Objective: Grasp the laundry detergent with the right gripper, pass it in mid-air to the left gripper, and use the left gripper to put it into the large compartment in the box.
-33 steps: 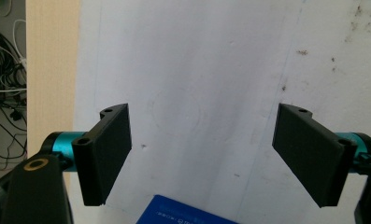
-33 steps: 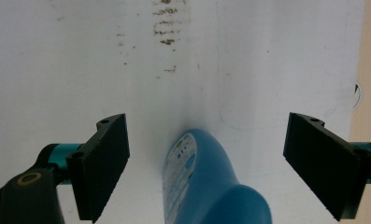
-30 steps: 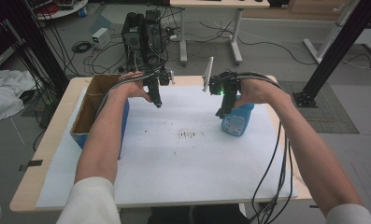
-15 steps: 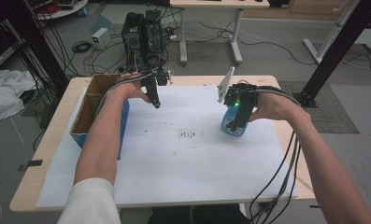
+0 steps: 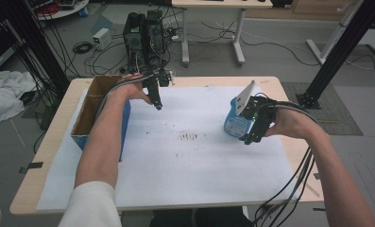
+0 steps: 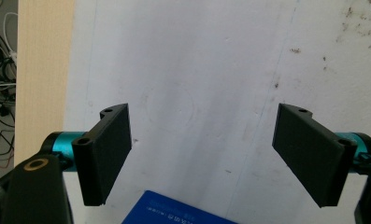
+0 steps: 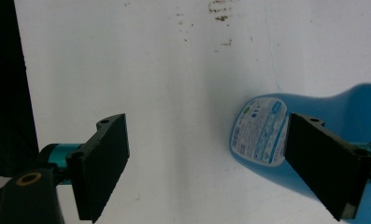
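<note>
Forearms reach forward over the paper-covered table (image 5: 185,184). Left gripper (image 5: 157,105) hangs near the far edge beside the cardboard box (image 5: 91,109), tips down, jaws wide apart and empty. Right gripper (image 5: 249,138), wrist bent inward near the right edge, is spread open beside the blue bottle (image 5: 235,124), not clamping it.

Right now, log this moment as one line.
left gripper: open, over paper | right gripper: open, beside bottle | bottle: on paper, ungrasped | box: table's left
</note>
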`<move>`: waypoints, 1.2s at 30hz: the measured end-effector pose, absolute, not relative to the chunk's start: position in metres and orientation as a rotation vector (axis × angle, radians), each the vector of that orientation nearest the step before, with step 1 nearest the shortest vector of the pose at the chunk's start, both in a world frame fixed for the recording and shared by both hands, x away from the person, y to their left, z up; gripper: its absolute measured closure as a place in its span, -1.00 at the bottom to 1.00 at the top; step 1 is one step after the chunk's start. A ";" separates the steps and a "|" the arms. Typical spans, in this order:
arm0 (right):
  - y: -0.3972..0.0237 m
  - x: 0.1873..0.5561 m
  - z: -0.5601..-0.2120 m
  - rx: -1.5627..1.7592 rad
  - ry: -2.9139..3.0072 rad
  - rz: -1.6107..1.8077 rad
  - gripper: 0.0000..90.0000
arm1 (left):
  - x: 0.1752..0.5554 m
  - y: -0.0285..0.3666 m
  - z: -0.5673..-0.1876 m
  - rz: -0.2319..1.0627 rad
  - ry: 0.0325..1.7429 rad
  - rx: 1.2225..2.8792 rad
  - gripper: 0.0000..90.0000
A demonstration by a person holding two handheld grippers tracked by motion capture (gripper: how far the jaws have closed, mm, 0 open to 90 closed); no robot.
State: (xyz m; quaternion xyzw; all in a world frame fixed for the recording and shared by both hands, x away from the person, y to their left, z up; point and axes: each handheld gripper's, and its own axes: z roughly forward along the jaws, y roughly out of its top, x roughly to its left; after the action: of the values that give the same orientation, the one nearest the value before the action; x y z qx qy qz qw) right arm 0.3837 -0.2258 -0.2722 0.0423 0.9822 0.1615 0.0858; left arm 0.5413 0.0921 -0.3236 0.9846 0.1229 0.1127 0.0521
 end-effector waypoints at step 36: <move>-0.309 0.419 -0.326 0.713 2.669 0.911 -0.70 | 0.542 0.093 -0.325 0.333 0.372 2.977 -0.56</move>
State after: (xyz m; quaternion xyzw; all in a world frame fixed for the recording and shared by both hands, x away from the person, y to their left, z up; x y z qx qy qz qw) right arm 0.4190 -0.3091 -0.3260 0.2435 0.9113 0.3110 0.1162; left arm 0.5420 0.0929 -0.3253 0.9844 0.1229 0.1103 0.0614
